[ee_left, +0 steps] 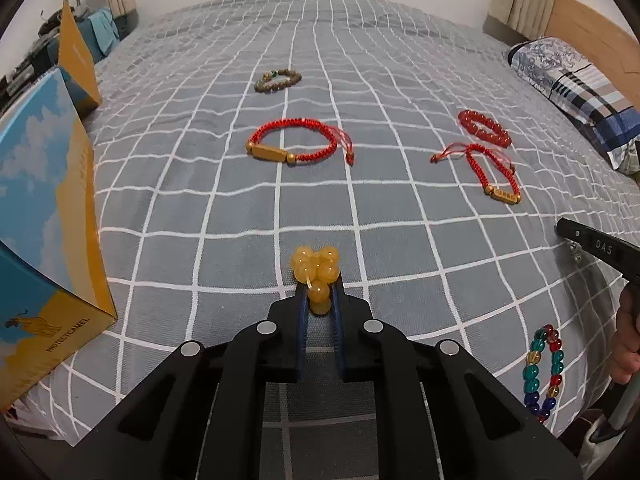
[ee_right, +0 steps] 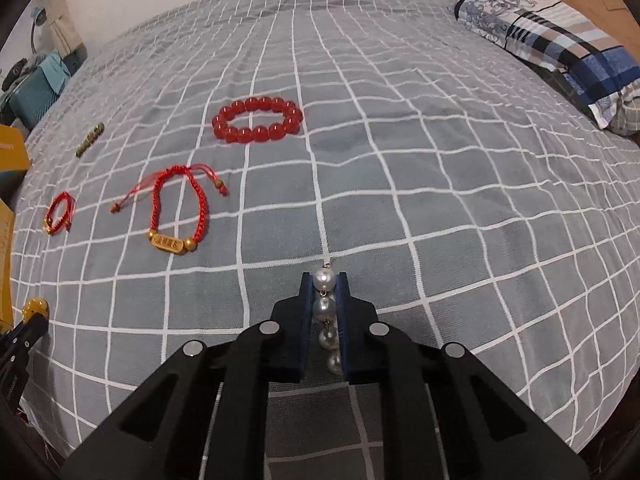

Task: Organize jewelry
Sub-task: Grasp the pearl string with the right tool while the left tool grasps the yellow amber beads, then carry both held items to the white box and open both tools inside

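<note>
My left gripper (ee_left: 320,294) is shut on a yellow bead bracelet (ee_left: 316,266), bunched at the fingertips above the bed. My right gripper (ee_right: 323,285) is shut on a pearl bracelet (ee_right: 326,312), whose pearls run back between the fingers. On the grey checked bedspread lie a red cord bracelet with a gold bar (ee_left: 294,146), a second one (ee_right: 176,208), a red bead bracelet (ee_right: 258,120), a brown bead bracelet (ee_left: 278,79) and a multicoloured bead bracelet (ee_left: 544,372). The right gripper's body (ee_left: 596,246) shows at the right edge of the left view.
A blue and yellow box (ee_left: 44,216) stands open at the left of the bed, with a yellow lid (ee_left: 78,56) behind it. A patterned pillow (ee_right: 552,40) lies at the far right by the wooden headboard (ee_left: 592,28). Clutter sits beyond the bed's left edge.
</note>
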